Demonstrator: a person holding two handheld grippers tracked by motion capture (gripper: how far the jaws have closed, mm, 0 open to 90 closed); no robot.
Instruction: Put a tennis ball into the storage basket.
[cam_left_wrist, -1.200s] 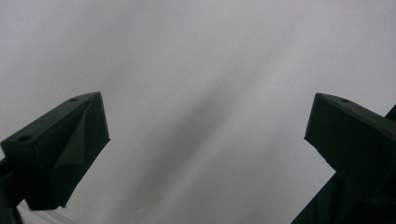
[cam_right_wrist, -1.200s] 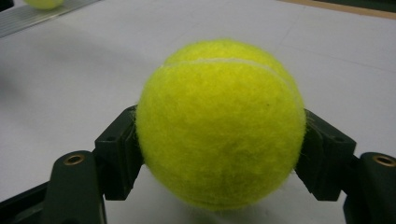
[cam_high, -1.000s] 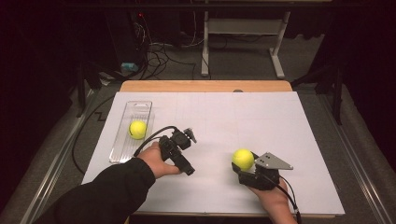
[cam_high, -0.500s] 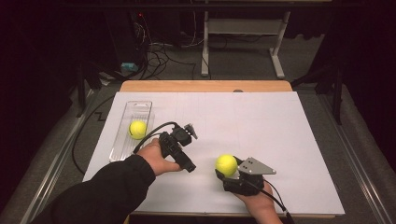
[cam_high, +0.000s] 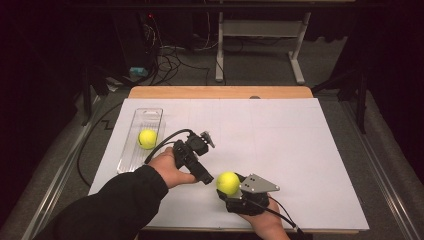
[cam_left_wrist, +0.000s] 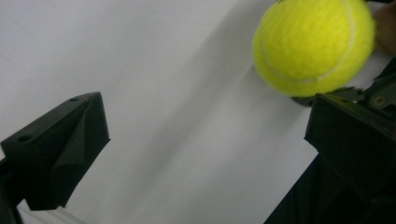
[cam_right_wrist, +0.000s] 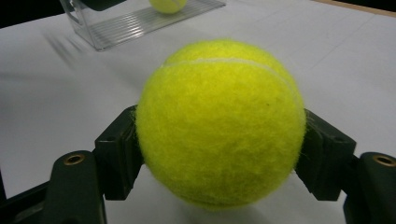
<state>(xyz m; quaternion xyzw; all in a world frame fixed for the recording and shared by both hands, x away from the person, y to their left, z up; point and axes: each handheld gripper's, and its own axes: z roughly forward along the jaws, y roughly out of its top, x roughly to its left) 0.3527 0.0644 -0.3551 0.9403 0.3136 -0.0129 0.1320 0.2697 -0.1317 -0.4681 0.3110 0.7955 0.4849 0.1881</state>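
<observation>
white paper covers the wooden table; dark room behind.

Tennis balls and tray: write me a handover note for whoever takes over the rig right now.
Right gripper: shut on a tennis ball, near the table's front edge.
Left gripper: open, holding nothing, jaws pointed toward that ball.
Clear tray: at the left of the white table, with a second ball in it.
Done: one ball in the tray.
Left, probably: carry the held ball to the tray and release it.
</observation>
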